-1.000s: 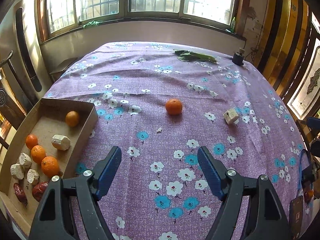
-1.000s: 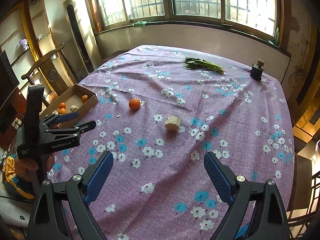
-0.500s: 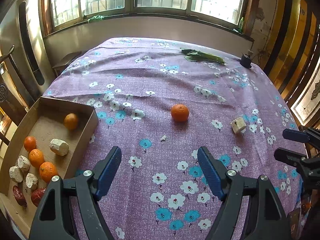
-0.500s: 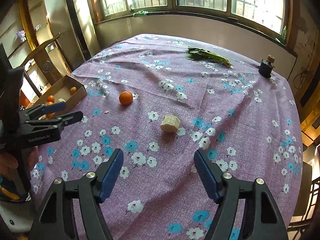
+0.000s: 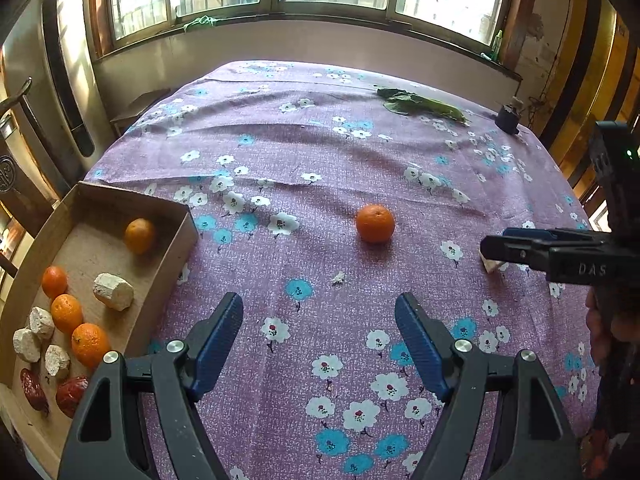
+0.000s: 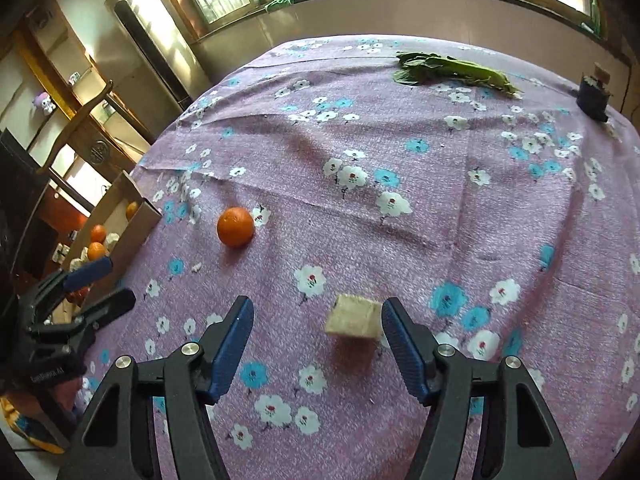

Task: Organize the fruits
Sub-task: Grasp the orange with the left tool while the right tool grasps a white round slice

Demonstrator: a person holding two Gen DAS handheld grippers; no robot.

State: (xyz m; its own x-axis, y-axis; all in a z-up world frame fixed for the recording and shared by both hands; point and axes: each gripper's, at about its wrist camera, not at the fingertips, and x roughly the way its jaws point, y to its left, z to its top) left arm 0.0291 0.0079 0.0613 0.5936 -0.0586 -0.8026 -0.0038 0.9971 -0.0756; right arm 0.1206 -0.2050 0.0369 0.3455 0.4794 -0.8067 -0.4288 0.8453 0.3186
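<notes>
A loose orange (image 5: 375, 223) lies on the purple flowered cloth, ahead of my open, empty left gripper (image 5: 319, 334); it also shows in the right wrist view (image 6: 235, 227). A pale beige chunk (image 6: 353, 317) lies between the fingers of my open right gripper (image 6: 317, 334), close to the right finger and not gripped. In the left wrist view the right gripper (image 5: 520, 246) hides most of that chunk (image 5: 491, 266). A cardboard box (image 5: 120, 204) at the left edge holds several oranges, pale chunks and red dates.
Green leaves (image 6: 452, 70) and a small dark jar (image 6: 593, 94) lie at the far side of the table. A wooden chair (image 6: 88, 120) and a tall white unit (image 6: 156, 40) stand beyond the left edge. My left gripper shows in the right wrist view (image 6: 96, 286).
My right gripper has moved forward and down until the beige chunk sits between its fingers. The left gripper has edged forward, bringing the orange nearer.
</notes>
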